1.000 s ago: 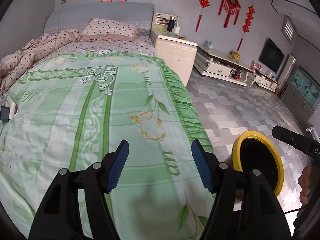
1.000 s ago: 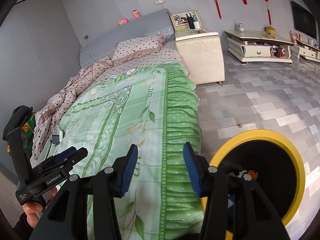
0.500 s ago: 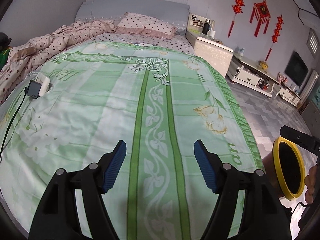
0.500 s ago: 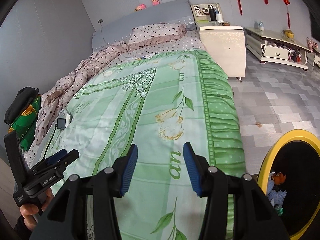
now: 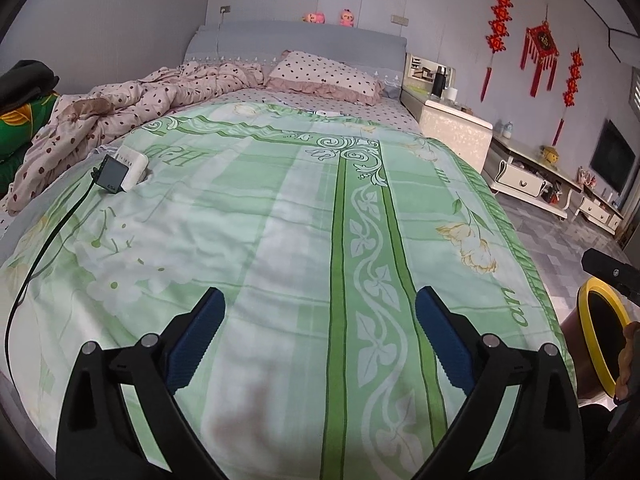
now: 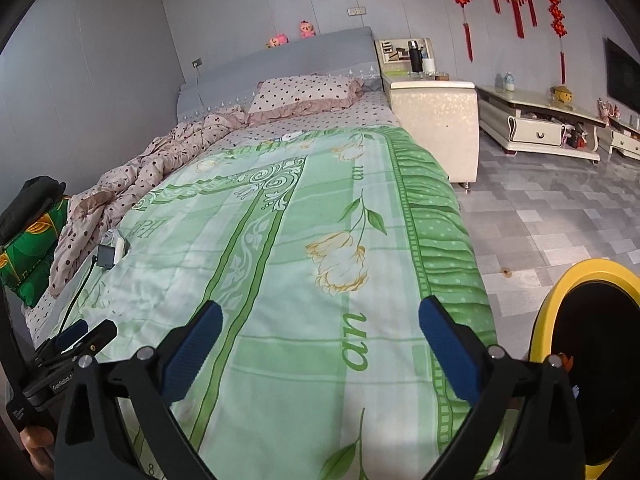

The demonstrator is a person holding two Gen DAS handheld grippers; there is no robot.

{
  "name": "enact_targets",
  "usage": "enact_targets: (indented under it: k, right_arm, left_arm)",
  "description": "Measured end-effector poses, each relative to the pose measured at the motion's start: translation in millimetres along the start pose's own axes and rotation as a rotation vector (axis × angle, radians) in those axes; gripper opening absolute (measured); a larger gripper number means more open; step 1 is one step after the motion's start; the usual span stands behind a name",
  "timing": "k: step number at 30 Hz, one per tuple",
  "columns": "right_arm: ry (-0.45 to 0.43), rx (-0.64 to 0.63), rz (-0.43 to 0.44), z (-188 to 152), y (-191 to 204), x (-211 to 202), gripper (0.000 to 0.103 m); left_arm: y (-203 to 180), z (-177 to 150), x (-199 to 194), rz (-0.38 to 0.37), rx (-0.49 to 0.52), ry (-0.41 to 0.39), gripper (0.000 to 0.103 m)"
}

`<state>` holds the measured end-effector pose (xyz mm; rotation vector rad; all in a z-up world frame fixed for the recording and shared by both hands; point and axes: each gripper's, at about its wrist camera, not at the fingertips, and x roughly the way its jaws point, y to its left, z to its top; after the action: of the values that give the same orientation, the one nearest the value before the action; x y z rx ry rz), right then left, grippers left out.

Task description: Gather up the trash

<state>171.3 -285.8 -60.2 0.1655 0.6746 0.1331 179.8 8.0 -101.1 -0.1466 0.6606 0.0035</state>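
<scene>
Left gripper (image 5: 318, 320): its jaws have just been opening. They are spread wide, with nothing between them, ready to grab.
Right gripper (image 6: 320, 330): its jaws have just been opening too. Wide apart, nothing inside.
Trash bin (image 6: 596, 364): on the floor, right of the right gripper, close so trash can drop in.
Trash: none seen ahead on the green bedspread (image 5: 280, 220).
Charger (image 5: 112, 175): far ahead, left, its cord runs off.
Hidden: the bin's inside is too dark to see well.

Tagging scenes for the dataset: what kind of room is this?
A home bedroom, apparently open to a living area: a bed with a green floral quilt and a polka-dot pillow, a bedside cabinet, and a low TV stand along the wall.
</scene>
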Motion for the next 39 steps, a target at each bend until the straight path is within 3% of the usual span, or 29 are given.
enact_targets:
  k: [11,21,39]
  right_arm:
    - [-0.13,-0.058,-0.054,-6,16,-32,0.095]
    - [-0.267,-0.072,-0.121,-5,22,-84,0.095]
    - [-0.348,-0.034,-0.171,-23,24,-131,0.095]
  left_arm:
    - [-21,-1,-47,-0.003,0.035,-0.123,0.095]
    - [-42,-5,-105,-0.069,0.043,-0.212,0.095]
    - [-72,-13,-167,-0.13,0.078,-0.297,0.095]
